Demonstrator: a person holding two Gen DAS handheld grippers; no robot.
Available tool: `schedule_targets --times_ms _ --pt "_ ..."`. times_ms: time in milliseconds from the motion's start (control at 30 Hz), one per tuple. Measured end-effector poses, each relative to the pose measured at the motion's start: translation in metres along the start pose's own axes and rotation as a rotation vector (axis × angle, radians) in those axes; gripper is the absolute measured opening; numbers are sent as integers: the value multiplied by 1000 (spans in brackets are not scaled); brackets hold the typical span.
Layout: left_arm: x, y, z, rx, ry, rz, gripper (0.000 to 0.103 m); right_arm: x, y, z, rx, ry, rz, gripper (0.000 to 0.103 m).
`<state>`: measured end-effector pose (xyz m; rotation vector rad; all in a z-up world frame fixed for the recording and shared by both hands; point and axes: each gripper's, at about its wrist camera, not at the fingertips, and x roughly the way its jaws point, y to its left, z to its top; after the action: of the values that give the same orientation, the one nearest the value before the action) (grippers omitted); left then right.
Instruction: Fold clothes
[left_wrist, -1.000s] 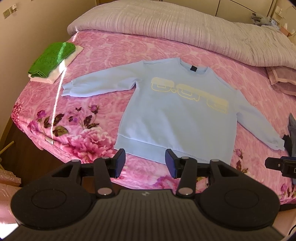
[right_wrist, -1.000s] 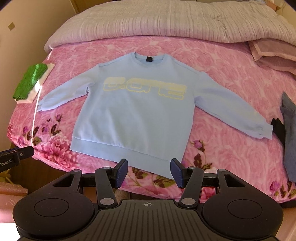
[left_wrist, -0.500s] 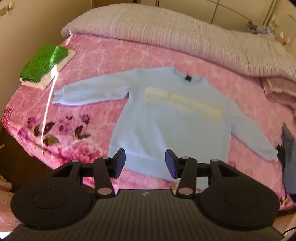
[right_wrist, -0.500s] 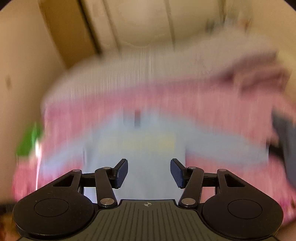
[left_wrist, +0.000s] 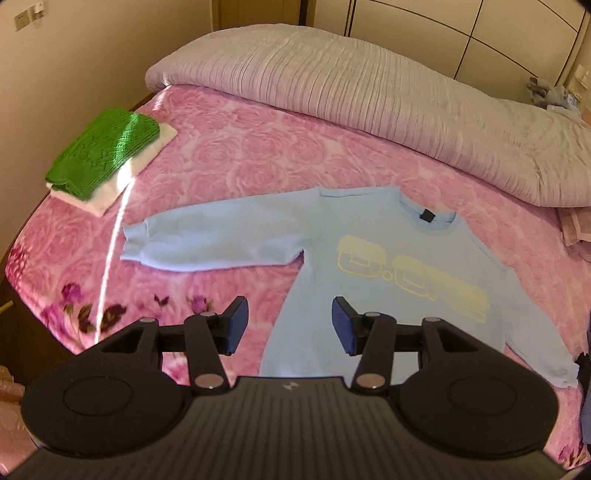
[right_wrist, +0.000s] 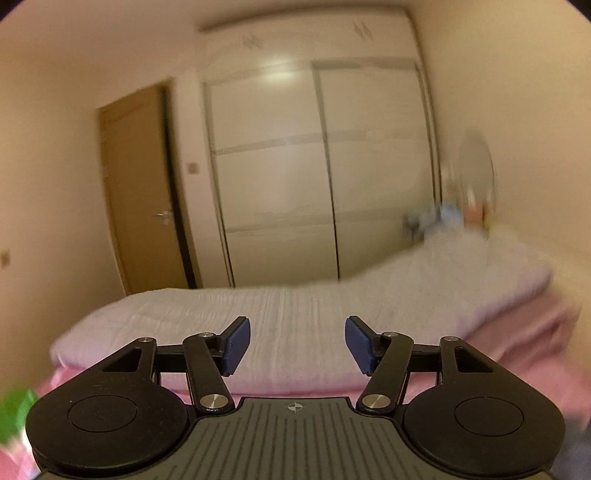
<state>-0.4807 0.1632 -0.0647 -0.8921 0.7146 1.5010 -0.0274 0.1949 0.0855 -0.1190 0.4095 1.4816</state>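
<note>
A light blue sweatshirt (left_wrist: 388, 280) with pale yellow lettering lies flat, front up, on the pink floral bedspread (left_wrist: 258, 147), its sleeves spread out. Its left-hand sleeve (left_wrist: 207, 240) stretches toward the bed's left edge. My left gripper (left_wrist: 288, 325) hovers open above the sweatshirt's lower left side, with nothing between its fingers. My right gripper (right_wrist: 295, 345) is open and empty too, tilted up toward the far wall. The sweatshirt is out of the right wrist view.
A folded green knit on a white garment (left_wrist: 107, 155) sits at the bed's left edge. A rolled lilac quilt (left_wrist: 369, 92) lies across the far side. Dark clothing (left_wrist: 585, 369) shows at the right edge. Behind the bed are a wardrobe (right_wrist: 317, 177) and a door (right_wrist: 144, 192).
The right gripper has swung upward, its view leaving the sweatshirt for the wardrobe and wall. The left gripper has moved forward over the bed, closer to the sweatshirt. Both stay open.
</note>
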Motion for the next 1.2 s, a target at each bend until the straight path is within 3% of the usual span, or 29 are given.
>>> schedule_targets --times_ms 100,267,467,667,900,1000,1200 --pt "22 16 15 -19 8 8 46 60 0 2 12 86 -101 61" --pt "63 62 25 -100 43 24 47 118 28 -40 -74 259 -359 61" --pt "129 137 11 -281 120 33 48 109 80 -152 65 504 -273 61" --pt "207 214 -7 -606 153 -35 48 104 120 -259 129 779 -239 61" --pt "264 283 -27 -880 79 -77 46 125 142 -300 98 816 -229 61" --pt "275 298 -33 -934 49 -68 46 132 149 -315 94 829 -228 61" --pt "293 306 -36 -937 -1 -41 42 146 145 -335 87 830 -236 61"
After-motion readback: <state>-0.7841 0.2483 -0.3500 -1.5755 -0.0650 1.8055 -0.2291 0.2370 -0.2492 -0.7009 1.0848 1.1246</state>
